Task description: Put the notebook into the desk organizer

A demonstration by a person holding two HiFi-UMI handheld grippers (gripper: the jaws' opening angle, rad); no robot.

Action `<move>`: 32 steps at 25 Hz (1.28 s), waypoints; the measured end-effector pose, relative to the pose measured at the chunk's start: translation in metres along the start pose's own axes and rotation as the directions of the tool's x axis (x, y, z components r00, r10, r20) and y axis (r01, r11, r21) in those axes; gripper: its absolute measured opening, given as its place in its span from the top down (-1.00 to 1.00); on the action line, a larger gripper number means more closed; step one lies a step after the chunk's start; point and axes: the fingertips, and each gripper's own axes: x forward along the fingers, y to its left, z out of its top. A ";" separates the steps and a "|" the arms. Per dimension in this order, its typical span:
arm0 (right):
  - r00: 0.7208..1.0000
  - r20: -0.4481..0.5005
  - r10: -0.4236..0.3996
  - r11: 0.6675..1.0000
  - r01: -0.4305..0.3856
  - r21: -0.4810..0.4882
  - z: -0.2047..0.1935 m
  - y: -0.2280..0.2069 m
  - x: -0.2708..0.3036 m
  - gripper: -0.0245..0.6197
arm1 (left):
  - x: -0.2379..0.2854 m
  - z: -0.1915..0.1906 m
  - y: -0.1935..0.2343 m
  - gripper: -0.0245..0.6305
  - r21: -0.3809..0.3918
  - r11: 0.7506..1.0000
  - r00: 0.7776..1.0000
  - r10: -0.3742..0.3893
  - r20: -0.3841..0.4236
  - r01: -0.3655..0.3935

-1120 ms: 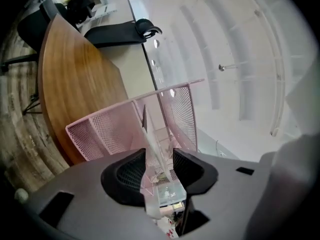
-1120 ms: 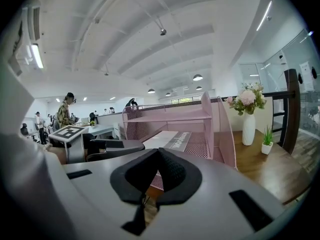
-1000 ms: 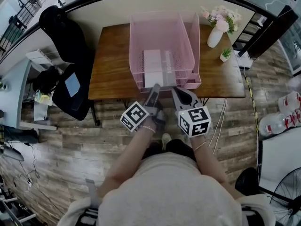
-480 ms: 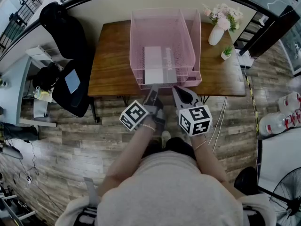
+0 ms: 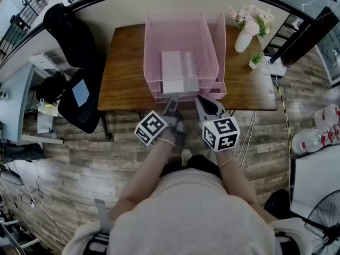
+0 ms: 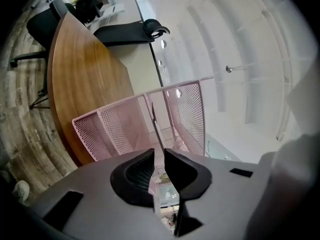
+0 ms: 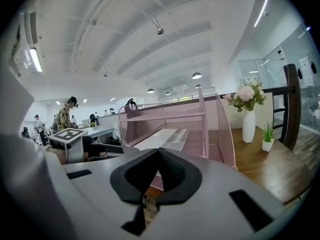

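Right hand-held gripper (image 7: 159,153) closed, notebook (image 5: 172,72) in organizer (image 5: 154,47)

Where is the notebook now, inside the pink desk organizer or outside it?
Inside: the notebook lies flat on the desk organizer's mesh tray, between its walls.

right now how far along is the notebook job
Done: the notebook lies flat in the tray of the pink desk organizer. In hand: nothing. The left gripper sits at the tray's front edge, its jaws opening with nothing pinched between them. The right gripper is shut and empty. Left: probably only drawing both grippers back.
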 end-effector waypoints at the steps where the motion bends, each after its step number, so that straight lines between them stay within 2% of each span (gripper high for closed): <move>1: 1.000 0.001 -0.001 1.000 0.001 -0.002 0.001 -0.002 0.001 0.89 | 0.002 0.000 0.000 0.73 0.000 1.000 1.000 0.000 -0.001 0.000; 16: 1.000 0.000 0.008 1.000 -0.008 -0.016 0.007 -0.010 0.013 0.89 | 0.013 0.005 0.003 0.65 0.010 1.000 1.000 0.009 -0.006 -0.009; 20: 1.000 -0.001 0.014 1.000 -0.014 -0.017 0.006 -0.008 0.014 0.89 | 0.012 0.008 -0.005 0.67 0.019 1.000 1.000 -0.009 0.010 0.009; 25: 1.000 0.003 0.014 1.000 -0.014 -0.013 0.007 -0.005 0.012 0.89 | 0.008 0.008 -0.013 0.64 0.068 0.998 1.000 -0.010 0.000 0.010; 32: 1.000 0.024 -0.003 1.000 0.003 -0.010 0.008 -0.005 0.002 0.89 | -0.006 0.013 -0.021 0.69 0.186 0.982 1.000 -0.019 -0.003 0.019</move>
